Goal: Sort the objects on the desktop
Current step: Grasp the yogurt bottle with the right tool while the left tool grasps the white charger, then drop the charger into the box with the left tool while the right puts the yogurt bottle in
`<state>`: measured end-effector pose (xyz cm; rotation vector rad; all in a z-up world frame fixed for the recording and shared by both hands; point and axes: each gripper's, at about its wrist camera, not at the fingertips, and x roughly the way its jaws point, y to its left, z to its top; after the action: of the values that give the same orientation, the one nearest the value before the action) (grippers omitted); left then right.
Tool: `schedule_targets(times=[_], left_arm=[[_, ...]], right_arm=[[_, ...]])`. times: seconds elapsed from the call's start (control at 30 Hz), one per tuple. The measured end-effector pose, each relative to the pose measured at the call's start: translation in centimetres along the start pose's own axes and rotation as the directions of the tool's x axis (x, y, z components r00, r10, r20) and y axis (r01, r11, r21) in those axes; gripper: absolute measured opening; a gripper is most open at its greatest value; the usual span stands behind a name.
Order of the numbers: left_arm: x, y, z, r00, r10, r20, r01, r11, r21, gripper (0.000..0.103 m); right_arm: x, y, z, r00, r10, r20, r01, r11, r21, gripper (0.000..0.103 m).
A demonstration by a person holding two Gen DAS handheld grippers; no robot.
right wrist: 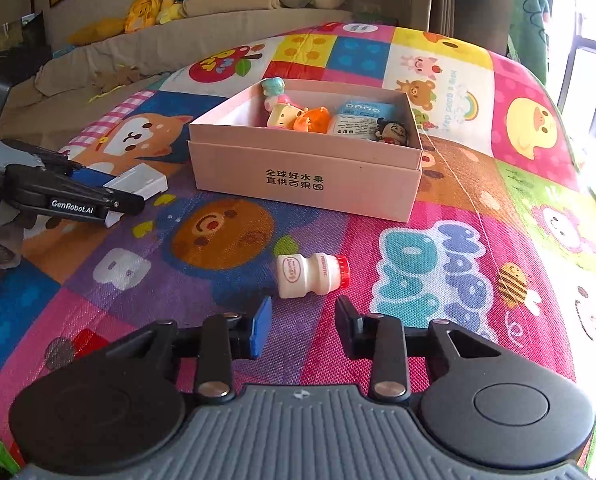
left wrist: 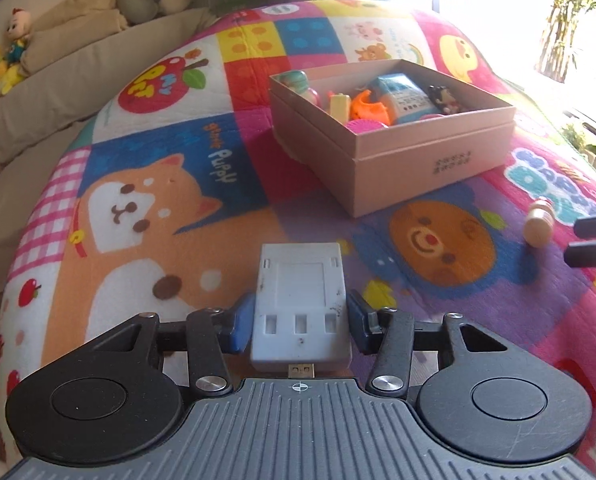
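My left gripper (left wrist: 300, 320) is shut on a white plastic adapter block (left wrist: 301, 304) with a gold plug end, held above the colourful play mat; it also shows in the right wrist view (right wrist: 137, 184). A pink cardboard box (left wrist: 430, 160) stands ahead to the right, holding several small toys (left wrist: 368, 106). The box also shows in the right wrist view (right wrist: 298, 184). My right gripper (right wrist: 302, 322) is open and empty, just short of a small yogurt-drink bottle (right wrist: 312, 274) with a red cap lying on its side. The bottle also shows in the left wrist view (left wrist: 540, 226).
The cartoon play mat (right wrist: 438, 264) covers the whole surface. A beige sofa (right wrist: 225, 28) with plush toys (right wrist: 157, 4) lies behind. A window and plants are at the far right.
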<state>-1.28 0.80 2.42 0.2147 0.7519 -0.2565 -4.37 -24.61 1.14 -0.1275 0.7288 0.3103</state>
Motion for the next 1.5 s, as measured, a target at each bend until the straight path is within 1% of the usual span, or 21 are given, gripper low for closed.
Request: schedule_targets(times=[0.1,0.17,0.2,0.27,0.43,0.5,0.57,0.6,0.63,0.73,0.87,1.0,1.03,1.07,1.13,1.23,1.33,1.37,1.4,1.47,1.5], left_arm=[[-2.3,-0.9,-1.4,0.999,-0.042,0.006,0.042,0.999,-0.019,0.053],[-3.3,-1.4,-2.1,0.997,-0.075,0.01,0.075,0.995,-0.064,0.053],[-3.6,-1.7,-2.4,0.996,-0.085,0.009,0.085,0.993,-0.078,0.053],[-3.8,-2.7,-2.9,0.997,-0.072,0.004,0.072,0.993,-0.093,0.053],[-3.9,-3.7,-3.4,0.998,-0.063,-0.001,0.062,0.99,-0.123,0.055],[-4.0,-3.7,-3.5,0.998,-0.064,-0.004,0.063,0.991,-0.122,0.058],[-4.2,-3.6,-3.5,0.998,-0.057,-0.004,0.056,0.992,-0.117,0.067],[-4.2,-3.6,-3.6,0.998,-0.055,-0.005,0.054,0.992,-0.115,0.068],[-4.3,-3.6,-3.7,0.999,-0.054,-0.006,0.053,0.992,-0.114,0.07],[-4.4,-3.7,-3.9,0.998,-0.056,-0.007,0.055,0.993,-0.102,0.072],[-4.4,-4.2,-4.0,0.999,-0.052,-0.004,0.052,0.995,-0.083,0.072],[-3.7,-4.6,-3.7,0.999,-0.035,0.0,0.035,0.997,-0.073,0.068],[-3.7,-4.8,-3.6,1.0,-0.028,0.003,0.028,0.997,-0.066,0.064],[-3.7,-5.0,-3.6,1.0,-0.025,0.006,0.026,0.998,-0.058,0.053],[-4.3,-5.4,-3.5,0.999,-0.031,0.01,0.032,0.998,-0.045,0.053],[-6.4,-6.2,-2.7,0.996,-0.059,0.064,0.06,0.998,-0.007,0.053],[-8.8,-6.4,0.5,0.981,-0.076,0.178,0.074,0.997,0.018,0.053],[-9.4,-6.4,2.0,0.972,-0.075,0.223,0.07,0.997,0.028,0.053],[-9.8,-6.4,4.1,0.958,-0.072,0.278,0.063,0.997,0.041,0.053],[-9.9,-6.3,8.0,0.93,-0.05,0.363,0.035,0.998,0.048,0.053],[-9.4,-6.2,10.0,0.92,-0.042,0.389,0.027,0.999,0.043,0.053]], right_arm=[[-1.4,0.1,-0.1,1.0,0.002,0.025,-0.001,1.0,-0.029,0.032],[-1.9,0.0,-0.1,0.999,-0.008,0.046,0.01,0.999,-0.037,0.04],[-1.9,-0.2,0.0,0.999,-0.007,0.053,0.008,0.999,-0.032,0.048],[-1.3,-0.7,0.2,0.998,0.01,0.061,-0.009,1.0,-0.02,0.055],[2.0,-1.4,1.3,0.999,0.012,0.03,-0.013,1.0,0.008,0.057],[2.9,-1.5,1.5,1.0,0.017,0.02,-0.018,0.999,0.027,0.057],[3.1,-1.5,1.7,0.999,0.032,0.021,-0.033,0.999,0.04,0.055],[3.0,-1.5,1.7,0.999,0.041,0.025,-0.042,0.998,0.043,0.046],[2.8,-1.4,1.7,0.998,0.049,0.03,-0.05,0.998,0.043,0.043],[1.6,-1.0,1.5,0.998,0.047,0.046,-0.049,0.998,0.044,0.043],[-1.2,-0.4,0.9,0.997,0.06,0.044,-0.06,0.998,0.004,0.043],[-3.7,0.2,-0.1,0.997,0.077,0.019,-0.076,0.997,-0.023,0.043],[-4.3,0.4,-0.4,0.997,0.08,0.014,-0.08,0.996,-0.029,0.043],[-4.9,0.5,-0.7,0.997,0.081,0.01,-0.081,0.996,-0.033,0.043],[-6.0,0.6,-1.2,0.997,0.082,0.006,-0.082,0.996,-0.041,0.043],[-8.0,0.6,-1.6,0.997,0.076,0.024,-0.075,0.996,-0.058,0.043],[-10.4,0.1,-0.6,0.995,0.063,0.082,-0.058,0.996,-0.064,0.043],[-11.2,-0.2,0.3,0.992,0.055,0.117,-0.048,0.997,-0.062,0.043],[-12.0,-0.5,1.4,0.987,0.047,0.156,-0.038,0.997,-0.06,0.043],[-13.1,-1.1,4.1,0.971,0.024,0.237,-0.012,0.999,-0.051,0.043],[-13.4,-1.5,5.7,0.962,0.006,0.274,0.005,0.999,-0.041,0.043]])
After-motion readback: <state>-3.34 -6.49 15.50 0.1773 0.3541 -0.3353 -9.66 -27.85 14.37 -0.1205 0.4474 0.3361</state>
